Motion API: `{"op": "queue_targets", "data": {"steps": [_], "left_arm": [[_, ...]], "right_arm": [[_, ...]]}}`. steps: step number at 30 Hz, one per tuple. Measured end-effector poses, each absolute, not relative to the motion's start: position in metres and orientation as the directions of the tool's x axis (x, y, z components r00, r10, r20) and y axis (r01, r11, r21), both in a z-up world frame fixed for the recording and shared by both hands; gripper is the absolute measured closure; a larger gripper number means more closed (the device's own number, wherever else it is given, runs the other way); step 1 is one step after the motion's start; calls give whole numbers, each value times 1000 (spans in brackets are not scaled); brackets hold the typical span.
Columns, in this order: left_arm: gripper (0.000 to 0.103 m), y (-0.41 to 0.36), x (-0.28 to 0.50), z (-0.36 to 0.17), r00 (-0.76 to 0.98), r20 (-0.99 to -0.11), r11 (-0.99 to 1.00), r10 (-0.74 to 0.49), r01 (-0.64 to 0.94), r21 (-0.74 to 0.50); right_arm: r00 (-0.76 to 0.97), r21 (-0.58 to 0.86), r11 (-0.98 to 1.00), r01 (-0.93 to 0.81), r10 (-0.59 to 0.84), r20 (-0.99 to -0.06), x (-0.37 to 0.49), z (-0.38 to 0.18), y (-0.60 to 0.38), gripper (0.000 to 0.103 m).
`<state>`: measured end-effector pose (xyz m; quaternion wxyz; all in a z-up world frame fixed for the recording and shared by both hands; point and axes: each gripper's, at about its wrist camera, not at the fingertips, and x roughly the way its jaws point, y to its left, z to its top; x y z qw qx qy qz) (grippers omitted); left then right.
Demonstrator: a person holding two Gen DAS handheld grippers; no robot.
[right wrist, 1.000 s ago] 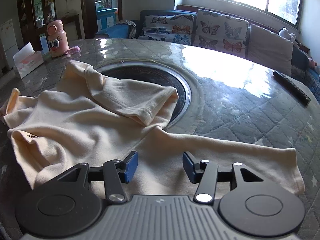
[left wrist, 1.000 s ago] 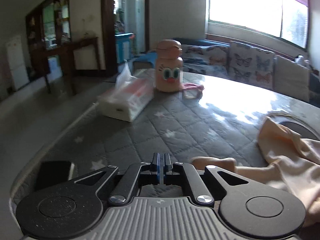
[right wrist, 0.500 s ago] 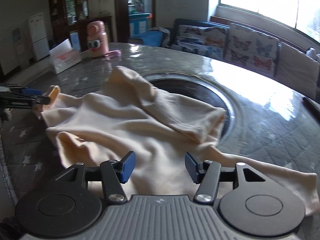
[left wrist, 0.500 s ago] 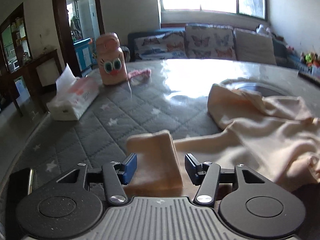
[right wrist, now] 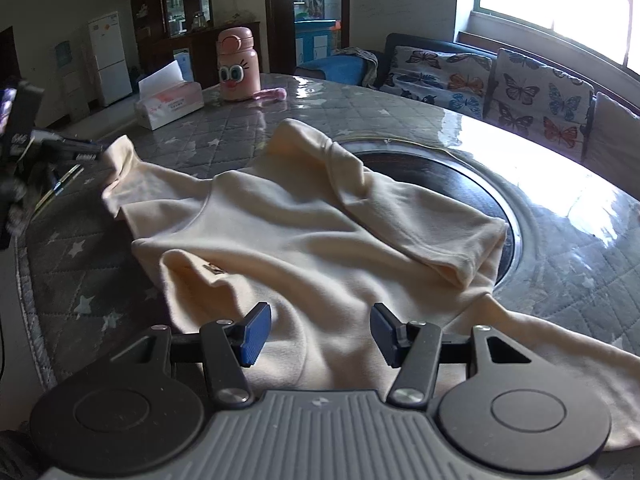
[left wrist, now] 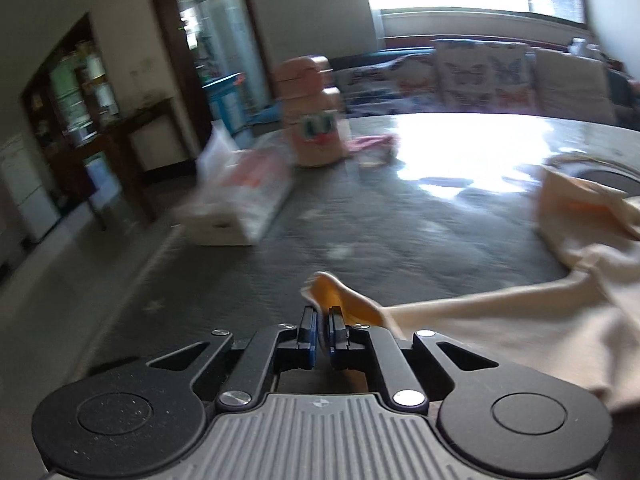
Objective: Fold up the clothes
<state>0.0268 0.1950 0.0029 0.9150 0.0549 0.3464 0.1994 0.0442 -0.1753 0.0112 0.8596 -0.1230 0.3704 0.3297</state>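
Motion is smearing the pink bottle (left wrist: 314, 114) and tissue box (left wrist: 240, 200) in the left view; the cream shirt (right wrist: 320, 248) is running off the right view's lower edge.

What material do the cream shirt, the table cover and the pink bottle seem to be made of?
Cream shirt: probably a soft cotton-like knit, matte; it drapes in rounded folds and its sleeve hem is stitched.
Table cover: looks like grey quilted fabric with white stars under a clear glossy sheet, since window light reflects on it.
Pink bottle: likely smooth plastic, slightly shiny; metal cannot be excluded.
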Motion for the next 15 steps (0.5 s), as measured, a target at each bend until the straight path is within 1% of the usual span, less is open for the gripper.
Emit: {"op": "queue_targets", "data": {"steps": [1,2,5,8,10,12,13,15], "left_arm": [[96,202,28,3,666,-607,900,434,-355,253],[93,209,30,4,651,-602,885,463,-384,265],[93,211,22,11,664,-604,894,441,-382,232],[93,211,13,19,683,-606,909,407,-370,193],[91,199,4,27,724,-610,944,321,-293,150],[82,178,-4,33,761,-609,974,225,-195,117],[80,166,-8,35,775,-606,984,180,-146,106],[70,141,-14,39,796,-598,995,91,-47,89]], "right_arm": [[505,34,749,-662,478,-719,43,11,-175,47],[501,34,746,-665,480,-720,42,11,-174,47],[494,28,734,-679,484,-723,37,11,-172,48],[491,22,729,-684,483,-725,35,11,-171,54],[487,22,727,-687,482,-729,35,11,-170,54],[484,22,725,-689,482,-730,33,11,-170,55],[483,22,722,-691,484,-730,32,11,-170,56],[477,23,713,-700,491,-729,27,12,-170,56]]}}
